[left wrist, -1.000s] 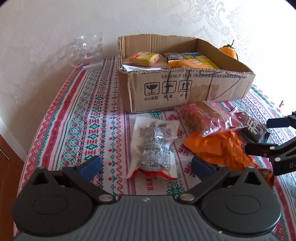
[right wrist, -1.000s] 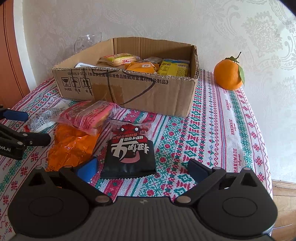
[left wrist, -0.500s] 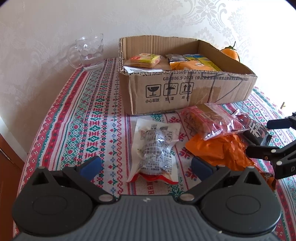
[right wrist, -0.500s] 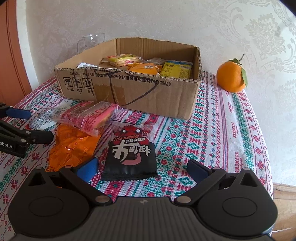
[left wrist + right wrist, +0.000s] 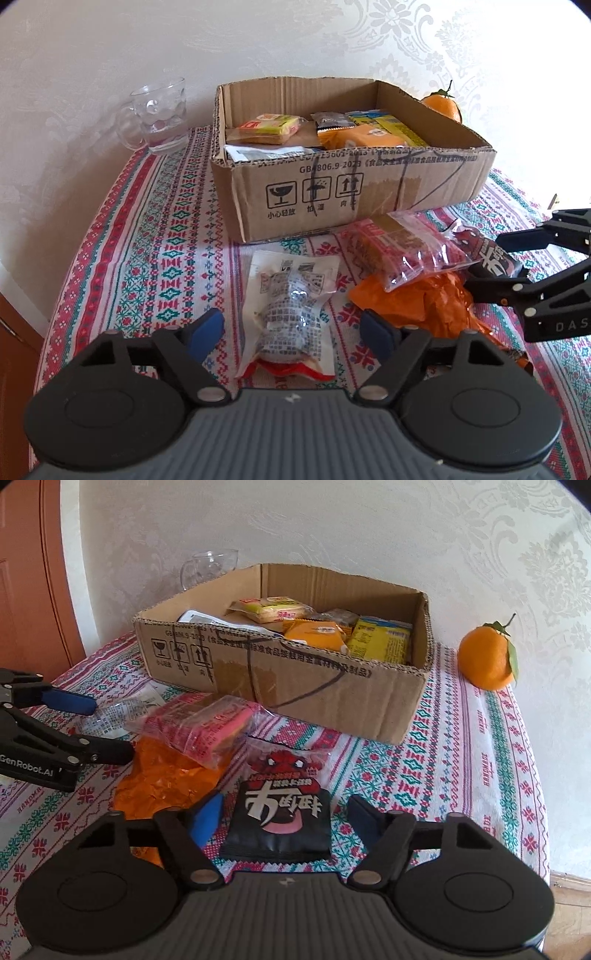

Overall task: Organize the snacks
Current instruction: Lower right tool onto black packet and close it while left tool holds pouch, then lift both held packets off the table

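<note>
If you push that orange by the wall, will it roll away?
Probably a little: the orange is round and sits free on the tablecloth, touching nothing. Its stem and leaf may make it wobble and stop soon. It looks firm, so a gentle push shouldn't hurt it.

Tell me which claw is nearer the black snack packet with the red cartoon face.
Right. The right claw straddles the black snack packet, jaws closing with the packet between them. The left claw sits further over, around the clear wrapped snack, past the orange wrapper.
</note>
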`<state>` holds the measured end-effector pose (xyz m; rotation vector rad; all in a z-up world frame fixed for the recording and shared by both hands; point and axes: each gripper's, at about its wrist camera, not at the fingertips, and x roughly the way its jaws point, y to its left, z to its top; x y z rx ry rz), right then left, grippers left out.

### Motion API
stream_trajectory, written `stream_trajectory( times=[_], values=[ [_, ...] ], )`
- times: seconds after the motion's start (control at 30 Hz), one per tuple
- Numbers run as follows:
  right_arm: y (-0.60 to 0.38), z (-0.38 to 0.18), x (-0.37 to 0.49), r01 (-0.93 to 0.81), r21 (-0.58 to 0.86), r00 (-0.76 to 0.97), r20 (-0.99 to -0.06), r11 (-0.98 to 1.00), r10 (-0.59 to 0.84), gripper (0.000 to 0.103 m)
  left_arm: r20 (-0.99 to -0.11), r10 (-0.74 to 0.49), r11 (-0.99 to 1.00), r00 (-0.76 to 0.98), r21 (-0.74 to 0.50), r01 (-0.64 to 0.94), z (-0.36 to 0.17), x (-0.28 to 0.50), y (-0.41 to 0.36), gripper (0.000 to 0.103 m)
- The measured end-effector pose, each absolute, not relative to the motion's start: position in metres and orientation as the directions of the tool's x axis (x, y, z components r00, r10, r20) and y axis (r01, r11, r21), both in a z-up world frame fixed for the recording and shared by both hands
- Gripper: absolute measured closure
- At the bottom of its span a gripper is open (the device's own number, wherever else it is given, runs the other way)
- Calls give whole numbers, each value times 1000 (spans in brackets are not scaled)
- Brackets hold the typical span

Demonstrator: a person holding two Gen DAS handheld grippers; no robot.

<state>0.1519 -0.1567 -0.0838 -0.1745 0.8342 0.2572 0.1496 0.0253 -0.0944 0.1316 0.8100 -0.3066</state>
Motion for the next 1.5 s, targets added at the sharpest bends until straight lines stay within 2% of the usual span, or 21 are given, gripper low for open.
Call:
stream_trajectory(
  times=[0.07, 0.2, 0.3, 0.33, 0.77, 1.0, 1.03, 1.1, 1.13, 1.17, 1.33, 1.4, 1.47, 1.5],
  values=[
    [-155, -83, 152, -299, -52, 641, -751, 953, 160, 35, -729, -222, 947, 648, -2, 322, -93, 151, 26, 33],
    [-153, -81, 152, -300, -55, 640, -752, 952, 158, 45, -727, -230, 942, 647, 0, 335, -93, 153, 27, 38],
    [-153, -80, 151, -297, -58, 640, -753, 953, 153, 46, -726, -239, 938, 645, -2, 346, -92, 154, 26, 46],
    [-153, -80, 151, -294, -60, 640, -754, 954, 150, 46, -723, -238, 938, 648, 3, 348, -92, 153, 26, 53],
    [-159, -66, 142, -282, -62, 648, -748, 957, 143, 50, -731, -265, 929, 629, -18, 370, -82, 149, 35, 62],
    [-159, -64, 140, -289, -70, 643, -753, 955, 139, 50, -730, -260, 928, 632, -9, 372, -79, 148, 37, 61],
    [-159, -65, 140, -288, -68, 639, -756, 955, 139, 50, -732, -264, 928, 628, -15, 372, -80, 148, 37, 57],
    [-159, -68, 139, -290, -71, 633, -762, 954, 136, 50, -734, -278, 924, 620, -28, 381, -81, 147, 36, 43],
    [-159, -69, 139, -291, -68, 630, -764, 954, 137, 50, -733, -276, 924, 621, -24, 383, -82, 146, 35, 33],
    [-160, -70, 138, -290, -65, 631, -763, 955, 140, 50, -732, -272, 922, 624, -12, 387, -83, 144, 34, 29],
    [-161, -70, 138, -284, -55, 632, -762, 957, 143, 50, -748, -268, 915, 607, 1, 404, -90, 143, 31, 32],
    [-161, -70, 139, -282, -58, 634, -760, 958, 141, 49, -742, -288, 912, 606, -18, 411, -92, 142, 32, 38],
    [-162, -71, 139, -281, -55, 634, -760, 958, 142, 47, -736, -293, 910, 610, -18, 415, -91, 141, 31, 52],
    [-162, -72, 140, -279, -56, 635, -760, 959, 140, 45, -735, -298, 908, 609, -21, 419, -90, 140, 31, 53]
  ],
)
